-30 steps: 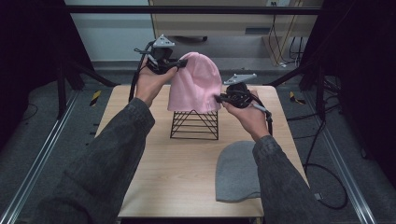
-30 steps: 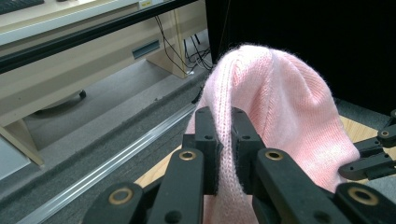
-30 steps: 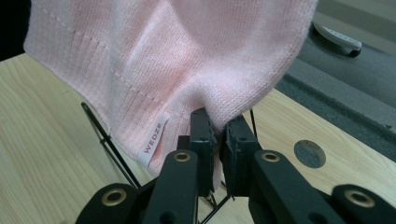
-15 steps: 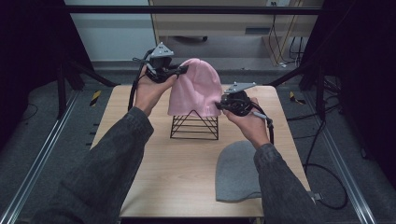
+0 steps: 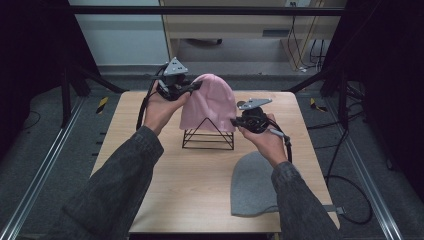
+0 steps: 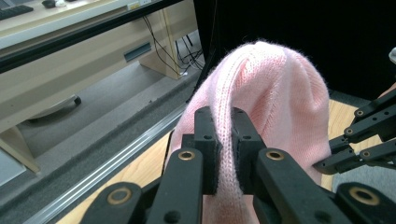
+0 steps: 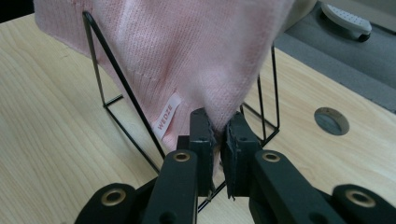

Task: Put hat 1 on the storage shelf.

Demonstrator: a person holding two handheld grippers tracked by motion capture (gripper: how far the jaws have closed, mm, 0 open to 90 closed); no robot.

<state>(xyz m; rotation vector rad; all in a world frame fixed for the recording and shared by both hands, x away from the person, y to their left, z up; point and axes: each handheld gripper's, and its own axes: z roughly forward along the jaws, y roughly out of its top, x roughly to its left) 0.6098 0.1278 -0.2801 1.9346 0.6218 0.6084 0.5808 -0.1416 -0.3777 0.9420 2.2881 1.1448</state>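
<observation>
Pink knitted beanie (image 5: pixel 209 102) draped over a black wire triangular stand (image 5: pixel 208 137), pinched by both hand-held grippers

The beanie covers the top of the stand near the middle of the light wooden surface (image 5: pixel 165 180), its crown rising above the wire peak and its white label (image 7: pixel 166 116) hanging at the hem. The left hand-held gripper (image 6: pixel 226 140) is clamped on a ridge of knit on the beanie's upper left side, fabric squeezed between its black jaws. The right hand-held gripper (image 7: pixel 217 140) is closed on the lower right corner of the hem, just in front of the wire frame. A flat grey knitted beanie (image 5: pixel 255 182) lies apart on the surface, nearer the person, by the right forearm. A round grey plug (image 7: pixel 331 121) sits in the surface beyond the stand
</observation>
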